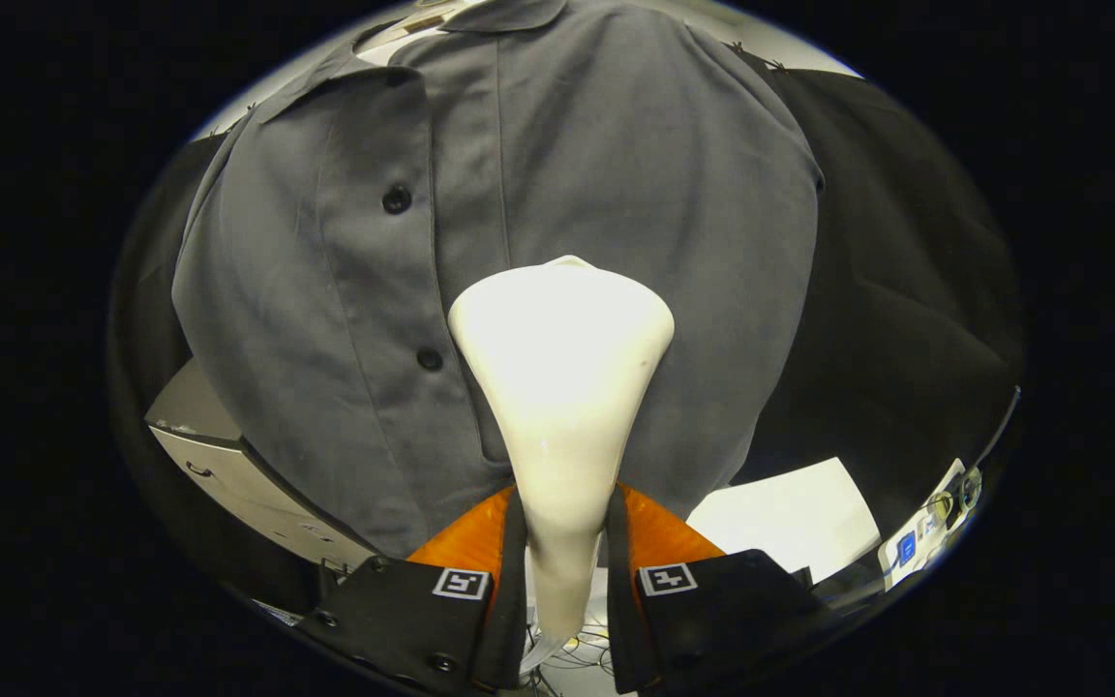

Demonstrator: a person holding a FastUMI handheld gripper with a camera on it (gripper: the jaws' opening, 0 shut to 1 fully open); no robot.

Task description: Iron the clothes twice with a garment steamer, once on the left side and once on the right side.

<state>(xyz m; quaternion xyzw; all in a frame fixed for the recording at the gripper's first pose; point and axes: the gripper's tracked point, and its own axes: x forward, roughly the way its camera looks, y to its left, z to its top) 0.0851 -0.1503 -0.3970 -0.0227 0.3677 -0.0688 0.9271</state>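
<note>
Gripping the garment steamer by its neck, both fingers pressing its sides, the claw holds the head against the hanging grey shirt, right of the buttons, likely mid-pass; next a steady stroke along the cloth. Its long axis runs forward, head toward the collar

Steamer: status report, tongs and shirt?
Tongs shut on steamer handle. Steamer head against grey shirt, just right of the button placket. Nothing in the way.
</note>
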